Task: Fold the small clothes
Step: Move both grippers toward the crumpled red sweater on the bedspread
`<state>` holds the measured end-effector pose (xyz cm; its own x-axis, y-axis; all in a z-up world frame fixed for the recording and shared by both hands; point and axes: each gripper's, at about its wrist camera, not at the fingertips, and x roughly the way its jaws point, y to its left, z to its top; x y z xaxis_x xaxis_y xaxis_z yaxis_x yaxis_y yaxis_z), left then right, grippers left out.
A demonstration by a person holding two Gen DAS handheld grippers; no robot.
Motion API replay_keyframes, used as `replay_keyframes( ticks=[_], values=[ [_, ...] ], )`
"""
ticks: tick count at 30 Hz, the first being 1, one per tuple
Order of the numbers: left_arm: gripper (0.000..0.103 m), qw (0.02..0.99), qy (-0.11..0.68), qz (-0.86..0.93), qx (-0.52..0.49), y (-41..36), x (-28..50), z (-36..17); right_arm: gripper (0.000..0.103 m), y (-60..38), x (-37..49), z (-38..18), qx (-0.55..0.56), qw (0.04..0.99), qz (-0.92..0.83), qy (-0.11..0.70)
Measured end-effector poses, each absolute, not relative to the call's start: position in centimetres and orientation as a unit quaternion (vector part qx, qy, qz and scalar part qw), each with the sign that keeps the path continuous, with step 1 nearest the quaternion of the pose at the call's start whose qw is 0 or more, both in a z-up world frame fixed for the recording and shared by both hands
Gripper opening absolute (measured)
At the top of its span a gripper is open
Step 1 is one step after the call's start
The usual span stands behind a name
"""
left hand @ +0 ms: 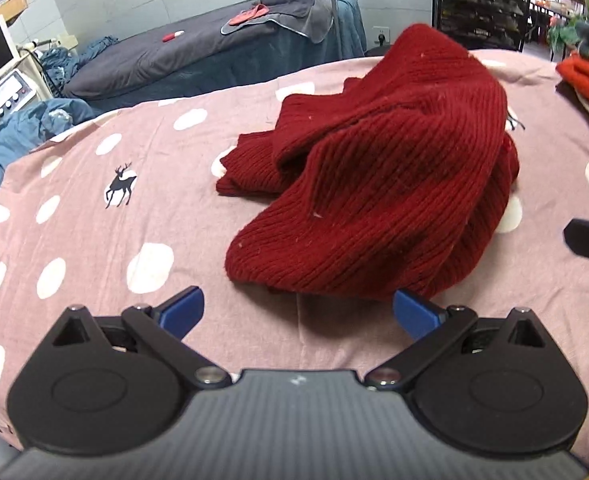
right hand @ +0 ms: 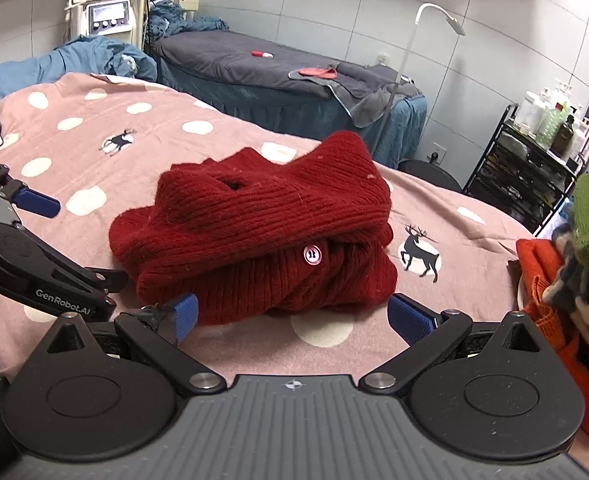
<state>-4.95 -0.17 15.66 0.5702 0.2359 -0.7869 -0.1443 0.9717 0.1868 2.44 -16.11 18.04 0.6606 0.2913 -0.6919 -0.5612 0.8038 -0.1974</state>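
The left gripper (left hand: 298,312) is hovering w/ its blue-padded jaws spread wide, nothing between them, tips just short of the near hem of the crumpled dark red ribbed-knit cardigan (left hand: 378,184). The right gripper (right hand: 292,316) is likewise gaping wide and empty; its left blue pad (right hand: 184,316) is sitting right at the knit's lower edge, though contact can't be confirmed, and the other pad is staying clear on the sheet.

The cardigan is lying bunched in a loose heap on the pink cotton bedsheet w/ white dots and black deer prints (left hand: 94,208), approx. mid-bed. In the right wrist view a pale pink round button (right hand: 312,255) is showing on its front, w/ a small hole in the knit above it.

The left gripper's black body is also showing at the left edge of the right wrist view, w/ white lettering "GenRobot.AI" (right hand: 62,306) readable.

At the bed's right edge a pile of orange, green and grey knitwear (right hand: 574,264) is stacking up. Further back, a massage bed under a dark grey cover (right hand: 278,68) is standing, plus a white machine w/ screen and knobs (right hand: 108,16) and a black trolley rack w/ bottles (right hand: 534,152); bottle labels too small to read.
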Motion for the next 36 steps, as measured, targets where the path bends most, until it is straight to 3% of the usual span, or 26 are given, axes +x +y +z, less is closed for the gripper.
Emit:
replay_keyframes(
  ticks=[36],
  values=[
    [0.103,0.874,0.481,0.064,0.035,-0.3,-3.6,13.4,0.103,-17.2,3.3,17.0,-0.189,0.887,0.231,0.351]
  ],
)
